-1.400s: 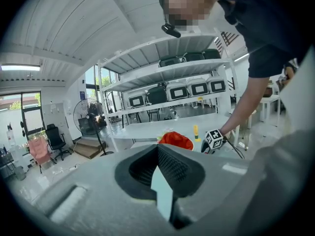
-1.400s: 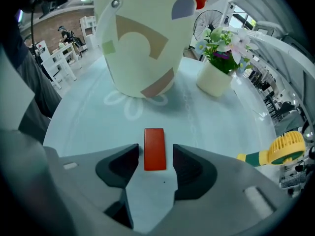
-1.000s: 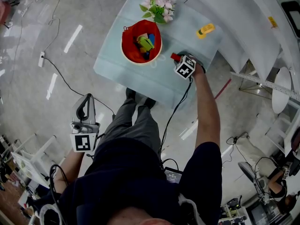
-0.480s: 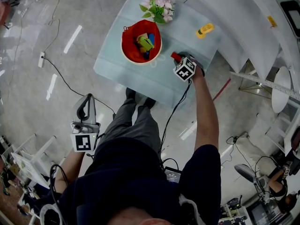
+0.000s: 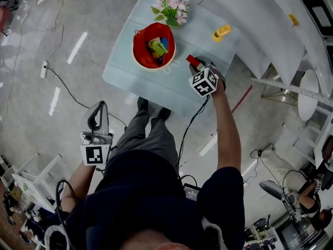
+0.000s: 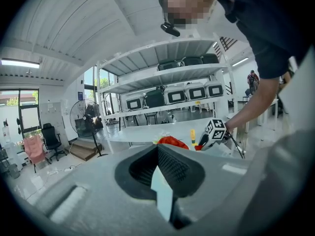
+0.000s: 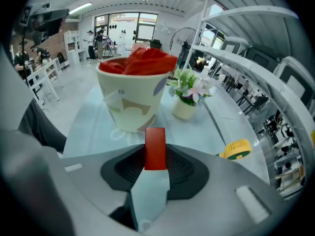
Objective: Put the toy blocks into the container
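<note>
A red block [image 5: 192, 61] [image 7: 155, 140] is clamped upright between the jaws of my right gripper [image 5: 194, 64] [image 7: 156, 156], over the table just right of the container. The container [image 5: 136, 50] [image 7: 132, 100] is a cream bucket with a red lining, and several coloured blocks [image 5: 157, 47] lie inside it. My left gripper [image 5: 97, 111] [image 6: 158, 154] hangs low at my left side, off the table, with its jaws shut and nothing between them. Far off in the left gripper view I see the container [image 6: 170, 141] and the right gripper's marker cube [image 6: 215, 129].
The small pale-blue table [image 5: 156, 85] also carries a pot of pink flowers [image 5: 169, 7] [image 7: 189, 95] behind the container and a yellow object [image 5: 221, 32] [image 7: 235, 149] at the right. Cables run across the floor. White shelving stands to the right.
The right gripper's marker cube has come a little toward me and looks larger, while the red block stays beside the container. The left gripper has stayed where it was.
</note>
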The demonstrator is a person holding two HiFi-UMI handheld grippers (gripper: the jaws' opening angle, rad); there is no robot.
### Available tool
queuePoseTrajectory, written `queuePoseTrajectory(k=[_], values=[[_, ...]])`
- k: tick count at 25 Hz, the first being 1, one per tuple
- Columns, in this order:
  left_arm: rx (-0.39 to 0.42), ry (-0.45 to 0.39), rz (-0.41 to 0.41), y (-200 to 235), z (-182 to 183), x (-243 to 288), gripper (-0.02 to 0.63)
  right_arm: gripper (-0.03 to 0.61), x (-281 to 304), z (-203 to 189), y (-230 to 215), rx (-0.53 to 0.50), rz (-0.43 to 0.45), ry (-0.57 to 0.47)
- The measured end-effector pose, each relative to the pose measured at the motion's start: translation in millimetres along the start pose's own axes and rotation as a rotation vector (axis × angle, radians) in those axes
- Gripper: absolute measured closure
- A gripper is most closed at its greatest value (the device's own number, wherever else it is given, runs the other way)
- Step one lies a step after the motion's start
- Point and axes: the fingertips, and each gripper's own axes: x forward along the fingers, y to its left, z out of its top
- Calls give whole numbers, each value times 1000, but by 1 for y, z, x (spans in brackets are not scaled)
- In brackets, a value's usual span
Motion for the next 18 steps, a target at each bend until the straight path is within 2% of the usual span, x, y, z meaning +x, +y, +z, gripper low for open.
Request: queuePoseTrajectory(k=[5, 18], values=[[-4, -17, -11, -4, 5, 1, 611, 449, -39, 29, -5, 30, -35, -55], [-12, -53, -12, -1, 14, -2, 611, 449, -93, 110, 9, -19, -50, -117]])
